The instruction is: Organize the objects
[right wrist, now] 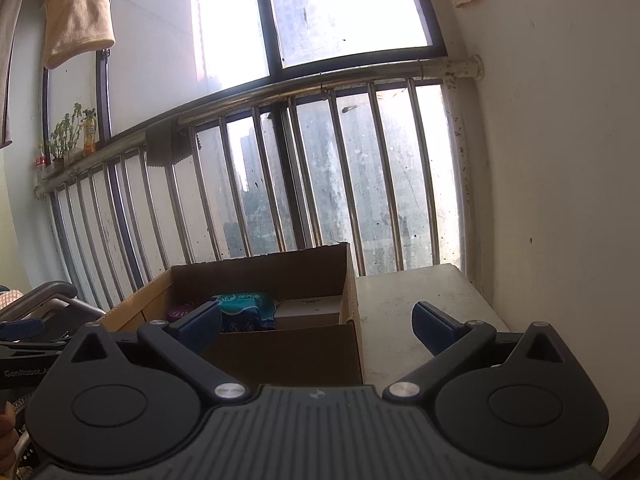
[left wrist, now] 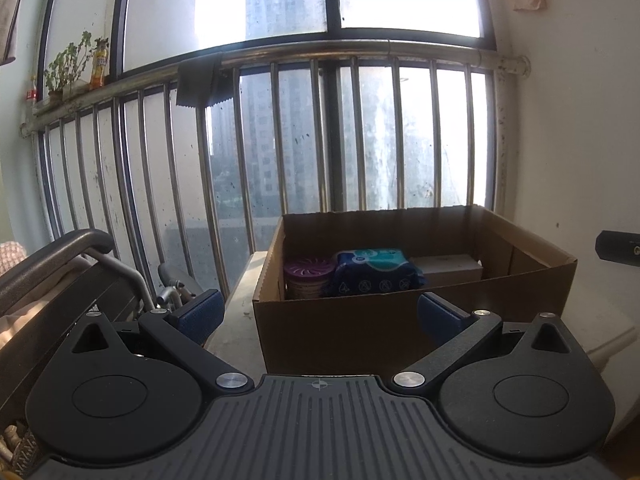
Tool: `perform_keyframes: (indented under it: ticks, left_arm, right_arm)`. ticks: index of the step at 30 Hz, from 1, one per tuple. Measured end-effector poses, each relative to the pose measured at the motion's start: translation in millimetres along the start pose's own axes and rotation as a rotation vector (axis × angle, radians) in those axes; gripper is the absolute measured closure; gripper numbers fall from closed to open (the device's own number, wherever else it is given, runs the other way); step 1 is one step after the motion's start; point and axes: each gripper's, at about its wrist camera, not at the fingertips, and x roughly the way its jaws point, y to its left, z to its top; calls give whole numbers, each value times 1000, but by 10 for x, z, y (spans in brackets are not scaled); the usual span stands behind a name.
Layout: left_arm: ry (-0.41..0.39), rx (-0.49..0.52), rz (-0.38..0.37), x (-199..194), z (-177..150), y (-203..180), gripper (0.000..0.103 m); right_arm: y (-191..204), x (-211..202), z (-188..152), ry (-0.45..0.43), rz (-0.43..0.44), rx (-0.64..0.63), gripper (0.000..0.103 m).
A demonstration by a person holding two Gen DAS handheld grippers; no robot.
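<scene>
Cardboard box fills the lower middle of the left wrist view, open-topped on a pale countertop, and it already holds a purple round canister at its left, a blue soft packet touching it in the middle, and a white carton just beside that on the right. In the right wrist view the same box sits lower left of centre, with bare counter to its right. Both tools hang in front of the near wall of the box: the left gripper has its jaws spread wide with nothing between them, and the right gripper likewise stands fully released and empty. Judging from that, a placing step looks finished and the step in hand is going for another item. No loose object shows on the counter, so the next move probably calls for turning away from the box to find one. Beyond stand the metal railing, a dirty window and, at lower left, a wheelchair armrest.
</scene>
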Motion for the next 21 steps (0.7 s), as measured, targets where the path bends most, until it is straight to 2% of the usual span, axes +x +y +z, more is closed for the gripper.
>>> perform_keyframes:
  ticks: [21]
  left_arm:
    - [33,19,-36,206,-100,38,0]
  right_arm:
    - [-21,208,22,30,7,-11,0]
